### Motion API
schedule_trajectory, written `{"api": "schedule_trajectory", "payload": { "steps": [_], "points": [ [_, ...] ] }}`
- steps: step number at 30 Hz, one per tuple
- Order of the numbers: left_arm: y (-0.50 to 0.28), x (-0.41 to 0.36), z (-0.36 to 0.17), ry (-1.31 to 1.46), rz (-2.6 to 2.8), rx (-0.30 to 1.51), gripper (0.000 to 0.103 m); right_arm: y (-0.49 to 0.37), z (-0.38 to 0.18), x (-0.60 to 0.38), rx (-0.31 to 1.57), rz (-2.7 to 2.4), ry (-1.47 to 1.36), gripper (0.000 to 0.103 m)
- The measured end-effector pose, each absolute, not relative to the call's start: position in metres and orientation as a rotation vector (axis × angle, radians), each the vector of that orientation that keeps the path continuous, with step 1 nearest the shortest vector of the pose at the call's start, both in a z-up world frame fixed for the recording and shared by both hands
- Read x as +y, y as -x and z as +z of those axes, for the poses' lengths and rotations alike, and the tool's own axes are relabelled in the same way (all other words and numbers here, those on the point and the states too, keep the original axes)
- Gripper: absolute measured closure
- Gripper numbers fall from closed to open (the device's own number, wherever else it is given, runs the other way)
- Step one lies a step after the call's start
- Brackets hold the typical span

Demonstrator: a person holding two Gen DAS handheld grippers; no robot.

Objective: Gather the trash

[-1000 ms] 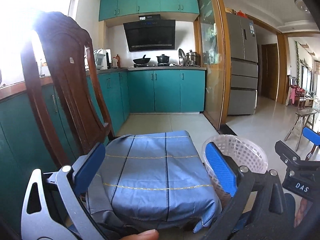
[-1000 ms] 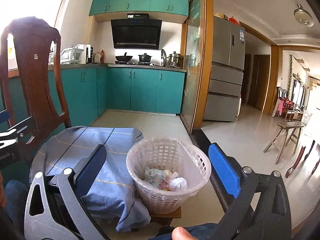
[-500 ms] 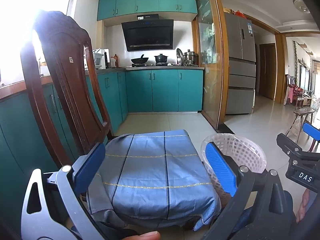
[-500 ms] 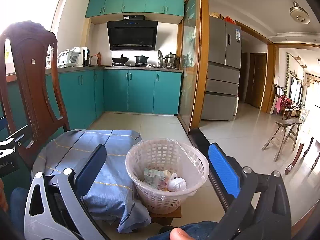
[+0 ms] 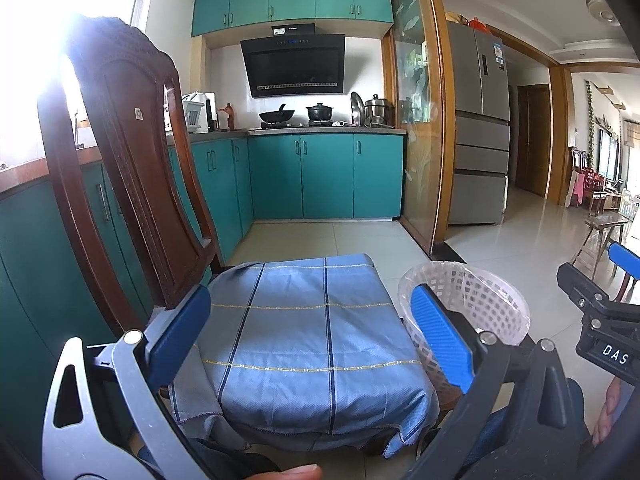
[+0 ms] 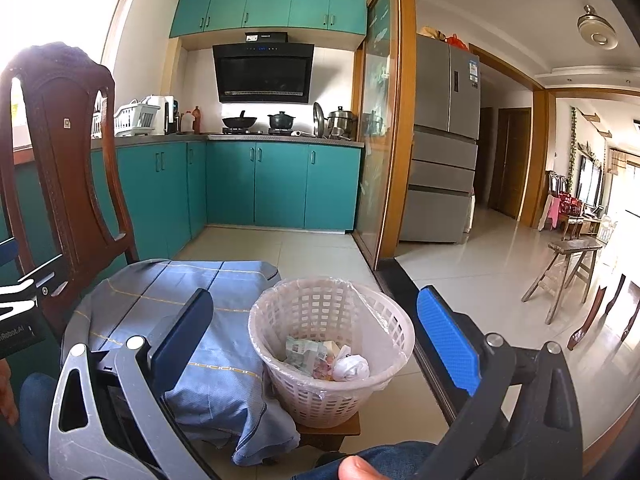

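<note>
Both grippers hung wide apart and empty, the left gripper (image 5: 312, 336) over the cloth (image 5: 304, 344), the right gripper (image 6: 320, 332) framing the basket (image 6: 372, 320). Trash (image 6: 320, 356) already sat at the basket's bottom (under a loose plastic liner). The risk, I judged: a finger snagging that liner, or nudging the basket off its small wooden stand (image 6: 328, 432).

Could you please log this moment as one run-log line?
left gripper: open, empty | right gripper: open, empty | basket: holds trash, beside blue cloth
</note>
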State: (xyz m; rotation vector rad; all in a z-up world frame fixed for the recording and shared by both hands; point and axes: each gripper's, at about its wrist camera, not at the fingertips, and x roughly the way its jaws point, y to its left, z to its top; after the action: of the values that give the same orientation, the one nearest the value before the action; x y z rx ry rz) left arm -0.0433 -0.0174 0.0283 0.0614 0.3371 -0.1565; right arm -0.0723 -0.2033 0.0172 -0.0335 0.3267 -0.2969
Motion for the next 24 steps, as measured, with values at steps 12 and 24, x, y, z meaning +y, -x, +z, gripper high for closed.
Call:
{"api": "schedule_trajectory", "payload": {
  "steps": [12, 24],
  "points": [
    [0.0431, -0.0190, 0.0258, -0.064, -0.163, 0.342, 0.003, 0.0732, 0.0172, -0.2028, 0.327, -0.297, 0.038, 0.003],
    [0.0439, -0.0202, 0.0237, -0.062, -0.169, 0.347, 0.003, 0.0751, 0.0195, -0.2021, 0.335, -0.290, 0.037, 0.003]
  ]
}}
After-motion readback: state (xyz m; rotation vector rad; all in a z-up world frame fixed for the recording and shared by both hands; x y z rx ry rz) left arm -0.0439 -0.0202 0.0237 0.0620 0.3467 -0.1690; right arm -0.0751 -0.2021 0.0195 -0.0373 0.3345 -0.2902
